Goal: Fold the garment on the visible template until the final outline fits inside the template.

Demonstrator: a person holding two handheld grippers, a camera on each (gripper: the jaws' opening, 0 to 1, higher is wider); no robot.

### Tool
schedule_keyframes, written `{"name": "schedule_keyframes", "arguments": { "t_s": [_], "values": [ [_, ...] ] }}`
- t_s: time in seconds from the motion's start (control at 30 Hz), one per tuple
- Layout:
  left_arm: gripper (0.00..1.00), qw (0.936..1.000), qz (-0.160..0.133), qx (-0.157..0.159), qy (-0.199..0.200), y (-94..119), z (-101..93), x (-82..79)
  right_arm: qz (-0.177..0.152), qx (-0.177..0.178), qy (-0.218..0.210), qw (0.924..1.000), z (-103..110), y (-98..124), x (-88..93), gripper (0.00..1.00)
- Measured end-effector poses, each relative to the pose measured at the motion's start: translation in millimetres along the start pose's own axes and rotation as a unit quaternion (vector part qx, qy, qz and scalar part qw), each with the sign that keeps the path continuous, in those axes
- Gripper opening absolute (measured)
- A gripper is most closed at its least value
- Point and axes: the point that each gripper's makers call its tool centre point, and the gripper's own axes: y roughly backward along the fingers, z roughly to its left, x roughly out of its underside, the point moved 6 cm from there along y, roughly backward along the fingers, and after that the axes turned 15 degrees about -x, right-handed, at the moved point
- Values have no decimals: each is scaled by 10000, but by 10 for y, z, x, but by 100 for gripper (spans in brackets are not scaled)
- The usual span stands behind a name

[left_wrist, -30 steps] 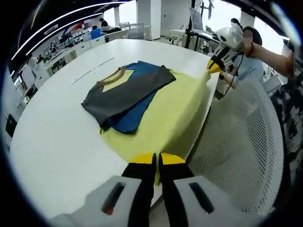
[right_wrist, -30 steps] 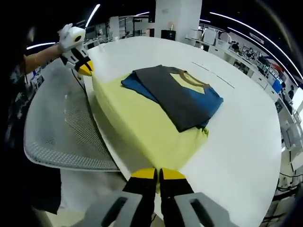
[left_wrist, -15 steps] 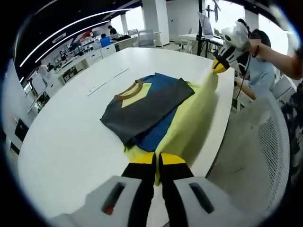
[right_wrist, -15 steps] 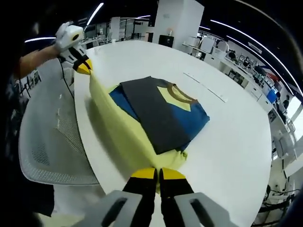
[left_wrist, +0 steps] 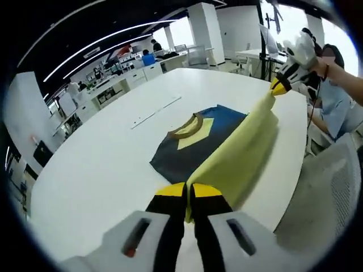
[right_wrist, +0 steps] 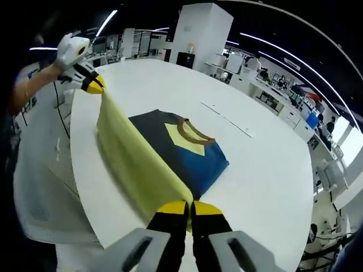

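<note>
On the round white bench (left_wrist: 102, 170) in front of me lies the partly folded garment (right_wrist: 187, 153), a soft T-shirt with dark grey, blue and pale yellow panels and a brown ribbed collar. Its big pale yellow cloth panel (left_wrist: 238, 153) is lifted off the surface and stretched between my two tools. My left gripper (left_wrist: 188, 190) has its yellow-tipped fingers (left_wrist: 170, 189) pressed together on one corner of that yellow edge. My right gripper (right_wrist: 188, 208) is likewise clamped on the other corner, and it shows again at the far end of the raised edge in the left gripper view. I cannot make out a template under the garment (the cloth may be covering it).

What the next move turns on is this: the held edge runs as one taut line from fingers to fingers, roughly parallel to the long side of the flat pile. The pile lies just beyond that line, toward the middle of the bench, away from my body and the white mesh chair (right_wrist: 39, 192). Both grippers look about equally near it, so I judge the fold needs both carried forward together, keeping the edge level, to lay the yellow panel over the grey and blue part.
</note>
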Motion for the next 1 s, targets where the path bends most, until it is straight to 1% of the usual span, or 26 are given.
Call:
{"name": "schedule_keyframes", "arguments": {
  "t_s": [0.03,0.2,0.43,0.57,0.63,0.8,0.9,1.0],
  "values": [
    [0,10000,-46,-20,33,-35,19,-23,-18,106,-9,9999,-44,-9,-30,0],
    [0,9996,-128,-178,169,-174,118,-117,-116,341,-48,9993,-164,-61,-134,0],
    [0,9984,-287,-489,35,-371,240,-246,-159,578,-3,9982,-323,-125,-292,0],
    [0,9975,-334,-574,254,-511,319,-316,-176,706,13,9973,-440,-155,-376,0],
    [0,9970,-378,-600,317,-585,354,-345,-189,758,-26,9969,-507,-186,-402,0],
    [0,9961,-361,-680,427,-783,423,-378,-219,794,-106,9965,-633,-289,-455,0],
    [0,9955,-386,-745,451,-926,455,-395,-162,859,-68,9961,-716,-374,-470,0],
    [0,9959,-326,-714,445,-1077,458,-399,-65,979,-132,9951,-802,-473,-460,0]
  ]
}}
